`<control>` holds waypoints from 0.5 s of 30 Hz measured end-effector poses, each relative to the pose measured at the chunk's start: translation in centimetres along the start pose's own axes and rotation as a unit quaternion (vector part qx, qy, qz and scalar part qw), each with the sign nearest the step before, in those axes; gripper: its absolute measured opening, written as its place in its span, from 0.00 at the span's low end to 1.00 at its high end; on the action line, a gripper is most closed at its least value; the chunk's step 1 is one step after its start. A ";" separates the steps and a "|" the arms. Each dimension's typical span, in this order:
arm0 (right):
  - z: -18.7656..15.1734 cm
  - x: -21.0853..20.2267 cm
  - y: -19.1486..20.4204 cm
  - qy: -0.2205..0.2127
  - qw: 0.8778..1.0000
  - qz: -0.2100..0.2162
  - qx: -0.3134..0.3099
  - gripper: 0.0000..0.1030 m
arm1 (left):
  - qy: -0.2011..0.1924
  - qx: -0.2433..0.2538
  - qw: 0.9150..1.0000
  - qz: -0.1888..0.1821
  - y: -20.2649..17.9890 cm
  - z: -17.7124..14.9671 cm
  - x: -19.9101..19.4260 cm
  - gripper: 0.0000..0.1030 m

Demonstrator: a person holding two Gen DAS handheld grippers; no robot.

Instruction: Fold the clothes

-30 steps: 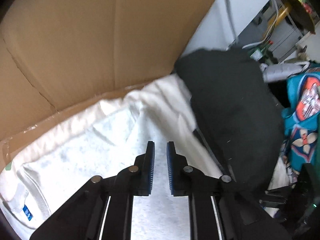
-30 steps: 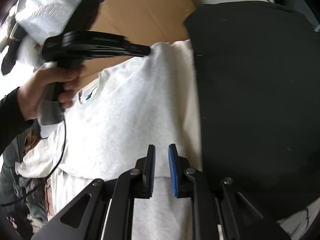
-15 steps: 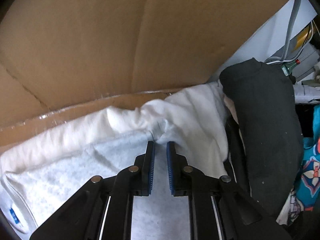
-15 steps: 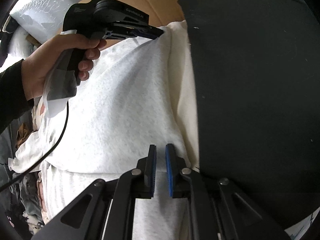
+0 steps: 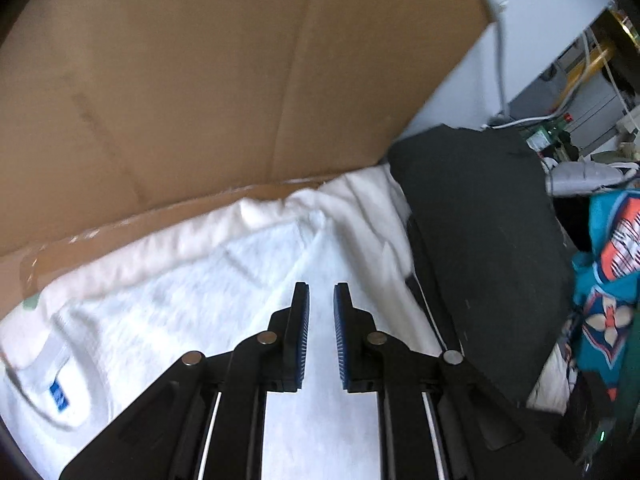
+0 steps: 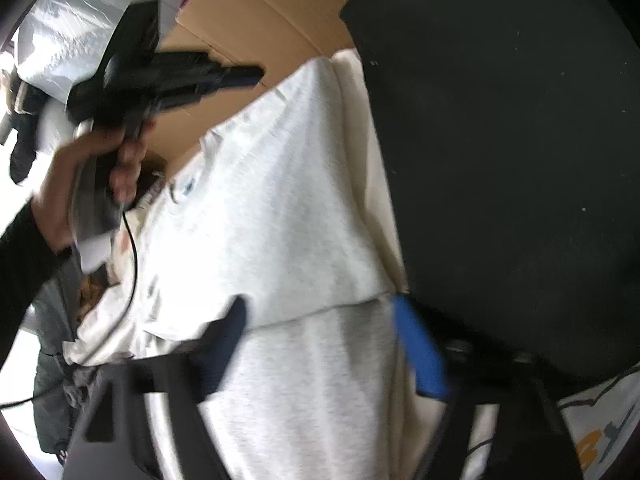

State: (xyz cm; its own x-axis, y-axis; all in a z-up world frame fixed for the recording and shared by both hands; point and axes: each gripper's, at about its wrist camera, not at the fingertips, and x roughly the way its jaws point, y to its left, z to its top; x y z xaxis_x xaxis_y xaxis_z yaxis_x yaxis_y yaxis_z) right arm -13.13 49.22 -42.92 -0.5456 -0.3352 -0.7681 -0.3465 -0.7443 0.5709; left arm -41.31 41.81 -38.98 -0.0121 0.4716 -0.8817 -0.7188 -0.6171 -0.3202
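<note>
On the left of the right wrist view: blurred hand [image 6: 92,184] on the left gripper [image 6: 256,74], raised clear above the white sweatshirt [image 6: 272,216], jaws nearly pressed together, nothing pinched. Below the hand: dark bundle and cable, hard to make out. Centre: white sweatshirt spread flat, collar and blue label [image 5: 59,395] toward the left, far edge against the cardboard sheet [image 5: 224,80], right edge tucked under the black garment [image 6: 500,160]. Surface under the sweatshirt fully covered, cannot tell its kind. Foreground: right gripper [image 6: 324,340] motion-blurred, jaws just opened and now spread wide, hem of the sweatshirt between them, not pinched. Far right of the left wrist view: teal patterned cloth [image 5: 608,280], cut off by the frame edge.
</note>
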 end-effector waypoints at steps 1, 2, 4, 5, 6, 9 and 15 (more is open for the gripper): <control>0.0 -0.2 0.2 0.001 1.000 0.007 0.002 0.99 | 0.001 -0.001 1.000 -0.004 0.1 -0.6 -0.8 0.11; 0.0 -0.4 0.5 0.001 1.000 0.006 0.005 1.00 | -0.001 -0.001 1.000 -0.003 0.2 -1.4 -1.7 0.11; 0.1 -0.7 1.1 -0.001 1.000 0.005 0.010 1.00 | -0.012 -0.008 1.000 0.004 0.5 -3.5 -4.4 0.11; 0.4 -0.7 1.7 -0.002 1.000 0.007 0.013 1.00 | -0.016 -0.014 1.000 0.003 0.5 -4.7 -5.5 0.11; -0.3 -1.8 2.4 -0.004 1.000 0.012 0.016 1.00 | -0.020 -0.019 1.000 0.003 0.8 -5.8 -6.8 0.12; 0.1 -3.1 2.0 -0.010 1.000 0.001 0.010 1.00 | -0.035 -0.042 0.998 0.016 2.1 -9.7 -10.8 0.12; 0.2 -4.2 0.4 -0.010 1.000 -0.003 0.005 1.00 | -0.042 -0.101 0.994 0.029 4.9 -18.1 -15.6 0.12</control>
State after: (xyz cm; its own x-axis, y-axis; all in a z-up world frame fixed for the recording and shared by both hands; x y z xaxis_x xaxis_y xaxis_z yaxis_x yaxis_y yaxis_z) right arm -11.10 50.46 -39.42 -0.5584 -0.3187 -0.7659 -0.3580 -0.7403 0.5690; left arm -32.04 20.03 -33.10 -0.1136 0.4770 -0.8715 -0.5615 -0.7545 -0.3398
